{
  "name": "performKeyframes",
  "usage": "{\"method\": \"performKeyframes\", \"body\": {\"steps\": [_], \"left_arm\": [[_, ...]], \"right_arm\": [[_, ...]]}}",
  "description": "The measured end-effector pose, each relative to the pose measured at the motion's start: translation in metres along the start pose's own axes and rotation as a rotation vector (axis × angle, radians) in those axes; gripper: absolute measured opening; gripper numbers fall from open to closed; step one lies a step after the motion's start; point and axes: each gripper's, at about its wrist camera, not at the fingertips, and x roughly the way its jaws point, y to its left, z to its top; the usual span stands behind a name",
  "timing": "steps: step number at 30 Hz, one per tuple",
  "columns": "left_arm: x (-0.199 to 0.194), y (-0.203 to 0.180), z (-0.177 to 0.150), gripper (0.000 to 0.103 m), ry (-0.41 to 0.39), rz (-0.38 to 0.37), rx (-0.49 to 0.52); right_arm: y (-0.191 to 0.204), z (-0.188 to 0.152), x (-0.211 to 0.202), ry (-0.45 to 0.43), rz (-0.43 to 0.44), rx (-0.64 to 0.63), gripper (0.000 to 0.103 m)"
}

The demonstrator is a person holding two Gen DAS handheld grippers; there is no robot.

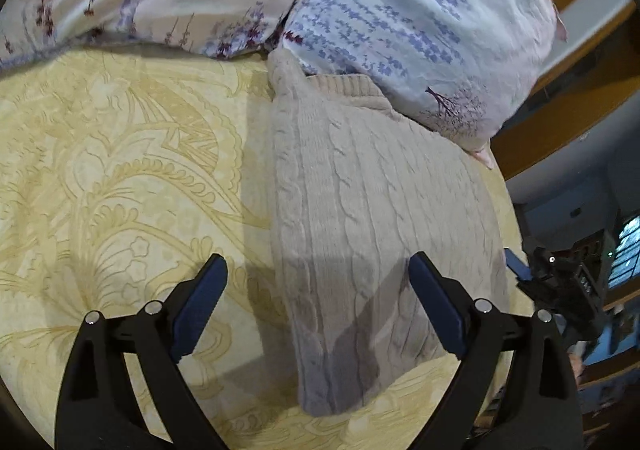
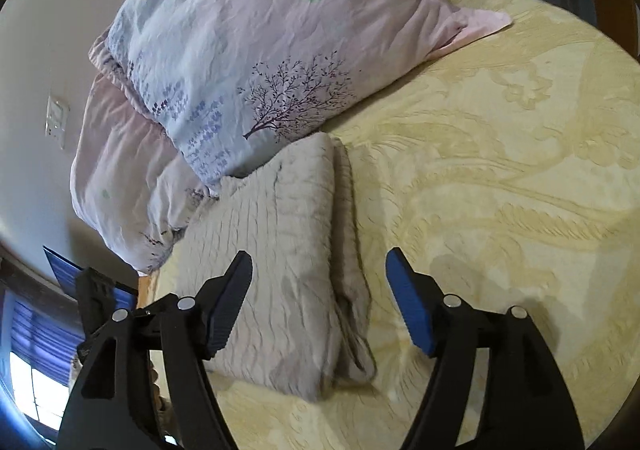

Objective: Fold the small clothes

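Yellow bedspread (image 1: 120,170): folded sweater (image 1: 360,210) lengthwise toward pillow (image 1: 420,30) (touching).

Folded sweater (image 1: 372,218) on bedspread (image 1: 120,178), touching pillow (image 1: 408,22) behind

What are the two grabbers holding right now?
Nothing. The left gripper and right gripper are both open above the folded sweater.
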Motion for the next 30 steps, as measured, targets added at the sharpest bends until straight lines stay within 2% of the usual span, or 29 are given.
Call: {"method": "performKeyframes", "body": {"steps": [7, 13, 16, 18, 19, 21, 24, 26, 28, 30], "left_arm": [[0.015, 0.001, 0.015, 0.092, 0.025, -0.052, -0.038], [0.029, 0.002, 0.021, 0.092, 0.039, -0.111, -0.064], [0.032, 0.001, 0.024, 0.092, 0.035, -0.134, -0.065], [0.035, 0.002, 0.025, 0.088, 0.040, -0.171, -0.077], [0.037, 0.002, 0.025, 0.088, 0.048, -0.186, -0.084], [0.038, 0.000, 0.026, 0.087, 0.037, -0.186, -0.084], [0.038, 0.000, 0.025, 0.078, 0.028, -0.191, -0.093], [0.034, 0.004, 0.024, 0.070, 0.018, -0.202, -0.104], [0.030, 0.007, 0.024, 0.055, 0.010, -0.214, -0.103], [0.023, 0.008, 0.024, 0.045, -0.001, -0.233, -0.101]], "right_arm": [[-0.003, 0.019, 0.036, 0.090, 0.018, 0.027, 0.074], [-0.008, 0.019, 0.057, 0.158, 0.040, 0.043, 0.074], [-0.010, 0.017, 0.060, 0.167, 0.091, 0.046, 0.074], [-0.011, 0.015, 0.062, 0.181, 0.134, 0.057, 0.071], [-0.011, 0.014, 0.063, 0.187, 0.146, 0.057, 0.067], [-0.011, 0.013, 0.065, 0.190, 0.161, 0.057, 0.063], [-0.013, 0.010, 0.066, 0.202, 0.207, 0.077, 0.053], [-0.015, 0.008, 0.068, 0.216, 0.228, 0.086, 0.041], [-0.013, 0.005, 0.066, 0.208, 0.252, 0.083, 0.038], [-0.007, 0.003, 0.062, 0.194, 0.258, 0.069, 0.037]]}}
